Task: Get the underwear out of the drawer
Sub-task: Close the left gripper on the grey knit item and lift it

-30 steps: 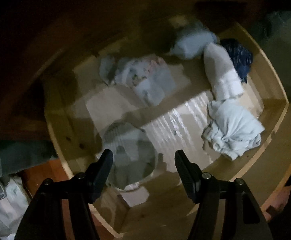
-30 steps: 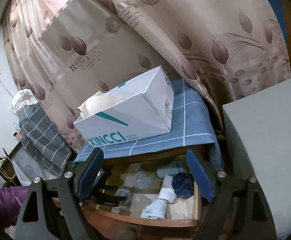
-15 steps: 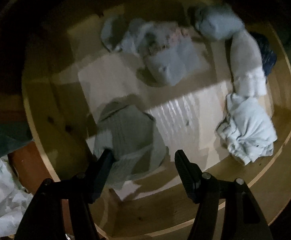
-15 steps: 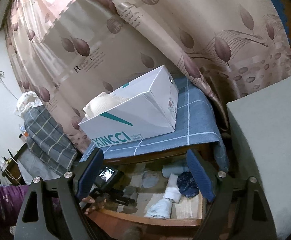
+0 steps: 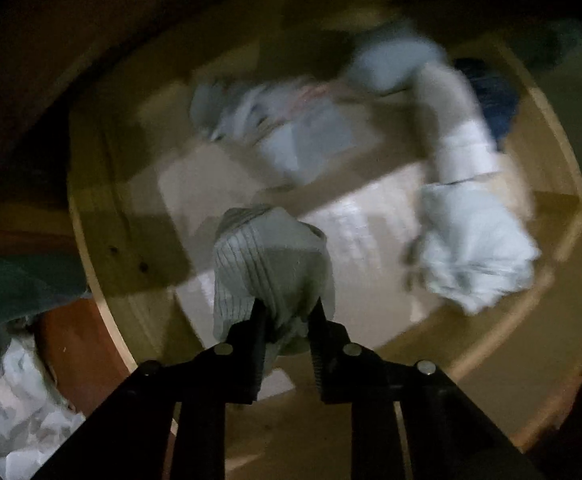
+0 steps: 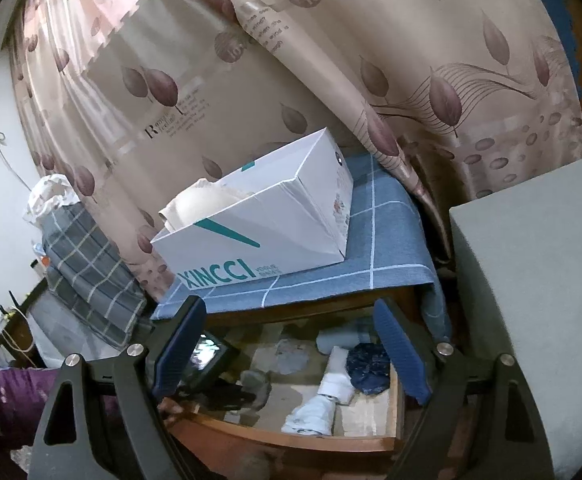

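Change: since the earlier frames the left gripper (image 5: 287,312) has gone from standing open above the grey ribbed underwear (image 5: 267,264) to being clamped on it; the cloth, flat on the floor of the drawer (image 5: 103,240) before, is now bunched up between the jaws.
Meaning for the task: judged from this, the grasp is made and the lift out of the drawer is the step left; the garment is not yet clear of the drawer.
Underwear, look: pale grey-green knit with fine ribs, gathered into a rounded lump, one fold hanging to the left of the jaws; soft and limp, so it will likely sag and trail when raised.
Underwear, place: inside the drawer near its front left part, pinched at the lower end by the left gripper, which points down into the drawer.
Left gripper: closed on the grey underwear, cloth pressed between both pads.
Right gripper (image 6: 291,354): jaws opening and wide apart, nothing between them; held in front of the drawer, away from the clothes.
Other clothes: a crumpled white piece (image 5: 475,252), a rolled white piece (image 5: 463,140), a dark blue piece (image 5: 495,104) and pale blue pieces (image 5: 291,128) lie apart from the held garment; this view is blurred.
Surroundings: a white box (image 6: 267,228) on a blue checked cloth (image 6: 387,248) above the drawer, a leaf-patterned curtain (image 6: 331,60) behind.
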The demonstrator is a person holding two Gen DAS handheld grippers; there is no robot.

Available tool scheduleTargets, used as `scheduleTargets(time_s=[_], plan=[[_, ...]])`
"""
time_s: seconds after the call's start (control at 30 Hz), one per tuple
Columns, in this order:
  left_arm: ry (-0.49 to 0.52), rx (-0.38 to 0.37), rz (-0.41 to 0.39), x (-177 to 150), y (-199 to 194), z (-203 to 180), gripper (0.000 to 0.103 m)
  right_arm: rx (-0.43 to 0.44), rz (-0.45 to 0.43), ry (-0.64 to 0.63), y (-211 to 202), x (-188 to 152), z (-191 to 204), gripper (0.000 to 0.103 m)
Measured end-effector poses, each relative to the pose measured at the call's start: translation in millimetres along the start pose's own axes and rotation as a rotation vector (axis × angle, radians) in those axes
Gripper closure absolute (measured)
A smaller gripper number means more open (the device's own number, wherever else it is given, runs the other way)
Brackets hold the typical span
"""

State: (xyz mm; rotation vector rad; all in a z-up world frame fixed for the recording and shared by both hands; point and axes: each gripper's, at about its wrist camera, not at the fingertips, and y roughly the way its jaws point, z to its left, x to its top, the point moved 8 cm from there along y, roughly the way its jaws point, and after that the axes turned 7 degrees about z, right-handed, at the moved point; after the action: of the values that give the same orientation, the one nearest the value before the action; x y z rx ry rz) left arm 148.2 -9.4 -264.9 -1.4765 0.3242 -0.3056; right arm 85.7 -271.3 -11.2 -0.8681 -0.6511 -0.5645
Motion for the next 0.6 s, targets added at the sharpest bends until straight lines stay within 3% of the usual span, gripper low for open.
scheduleTargets(time_s=[0.37,0.6], plan=[[-0.041,-0.042,-0.302,-14,-88,-24,0.084,-0.037,0.020,-0.029,4,-1,3,0.012],[-0.097,-0.092,-0.475,-45,-147,-8,0.084,-0.073,0.051,-0.082,11,-6,11,0.012]])
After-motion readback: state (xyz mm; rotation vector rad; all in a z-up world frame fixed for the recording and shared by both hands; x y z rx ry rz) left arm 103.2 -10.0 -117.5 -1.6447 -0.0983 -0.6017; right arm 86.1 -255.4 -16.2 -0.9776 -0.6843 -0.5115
